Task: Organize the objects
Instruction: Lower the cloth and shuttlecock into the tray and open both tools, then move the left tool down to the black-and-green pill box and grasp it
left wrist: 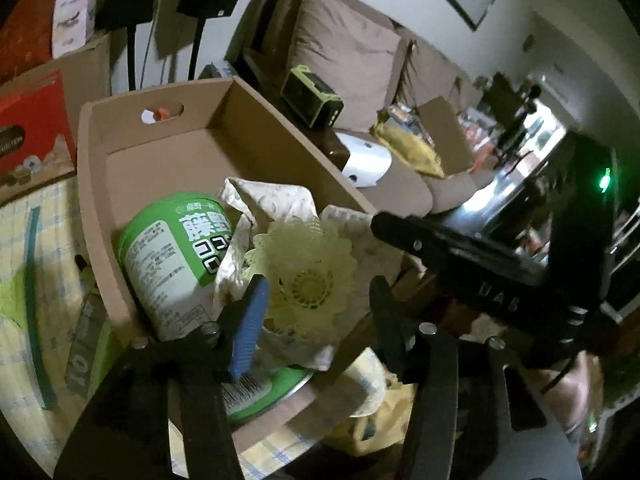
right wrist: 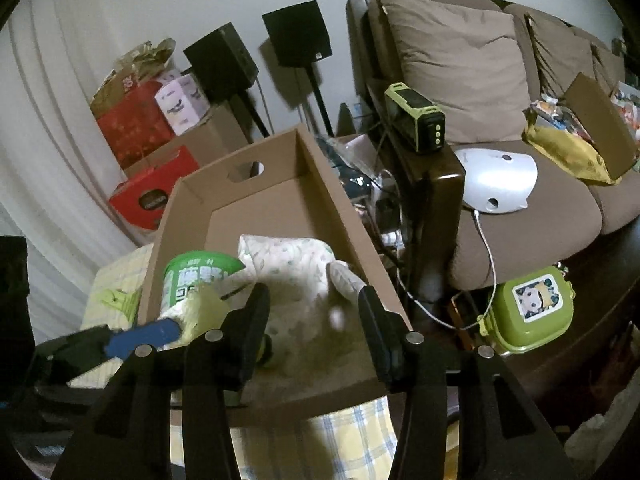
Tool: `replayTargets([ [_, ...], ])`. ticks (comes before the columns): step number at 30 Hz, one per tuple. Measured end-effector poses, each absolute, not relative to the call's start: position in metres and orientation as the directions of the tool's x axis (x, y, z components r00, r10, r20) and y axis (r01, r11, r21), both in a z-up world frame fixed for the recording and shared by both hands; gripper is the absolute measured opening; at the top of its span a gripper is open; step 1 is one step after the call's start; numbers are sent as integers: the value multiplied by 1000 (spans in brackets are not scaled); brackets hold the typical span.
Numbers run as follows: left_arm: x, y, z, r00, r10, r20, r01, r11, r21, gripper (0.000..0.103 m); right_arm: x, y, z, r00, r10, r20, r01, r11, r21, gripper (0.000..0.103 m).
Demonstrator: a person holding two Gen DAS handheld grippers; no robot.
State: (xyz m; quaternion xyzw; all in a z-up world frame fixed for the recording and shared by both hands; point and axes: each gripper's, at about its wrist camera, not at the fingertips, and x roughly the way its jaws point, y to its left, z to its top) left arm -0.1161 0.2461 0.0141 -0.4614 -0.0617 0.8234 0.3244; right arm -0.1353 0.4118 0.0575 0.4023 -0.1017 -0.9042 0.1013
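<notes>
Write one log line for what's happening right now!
left gripper: open, over doily | right gripper: open, empty | cardboard box: holds green can, cloth

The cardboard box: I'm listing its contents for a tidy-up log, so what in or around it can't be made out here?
- Cardboard box near floor, right wrist view: blurred, shadowed behind the right hand-held gripper.
- Green canister base, left wrist view: hidden by the left hand-held gripper.
- Floral cloth: anything beneath it is covered.
- Handle hole: the orange-white item behind is too small.
</notes>
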Motion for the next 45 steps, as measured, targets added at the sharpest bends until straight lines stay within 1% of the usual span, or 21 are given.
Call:
replayTargets([
  [4,-113,227,23,-382,612,-692,-456,-776,-435,64,-130,414,59,-665,-263,-699,92,-958,272,47],
  [11,-110,186,35,-418,604,-679,-406,-793,-455,68,-122,408,63,-671,-274,-689,109,-955,275,47],
  [12,-109,181,36,-424,601,-677,-399,-795,-456,74,-121,406,63,-669,-281,-688,115,-954,277,47],
  [13,-106,175,37,-433,597,-676,-392,-800,-455,77,-119,403,64,-666,-288,-688,124,-952,278,47],
  [18,-95,154,39,-458,565,-686,-383,-822,-421,78,-110,387,70,-665,-315,-677,163,-946,280,49],
  [21,-89,140,41,-478,545,-689,-375,-836,-401,82,-102,371,75,-665,-336,-667,199,-941,275,52],
  [23,-86,128,41,-489,534,-690,-358,-844,-399,82,-97,358,78,-664,-347,-662,225,-937,266,54],
  [26,-84,108,39,-490,530,-692,-323,-848,-421,82,-89,342,82,-664,-363,-654,259,-932,254,60],
  [28,-82,98,38,-488,529,-695,-310,-849,-428,82,-85,330,85,-666,-369,-648,280,-929,241,69],
  [31,-78,81,40,-507,505,-698,-292,-863,-412,82,-81,313,87,-666,-375,-645,307,-926,221,74],
  [39,-72,35,32,-563,424,-709,-224,-904,-363,88,-74,278,85,-644,-415,-643,356,-906,229,75],
  [45,-71,18,13,-567,377,-733,-194,-925,-325,88,-66,251,89,-643,-440,-627,390,-893,227,80],
])
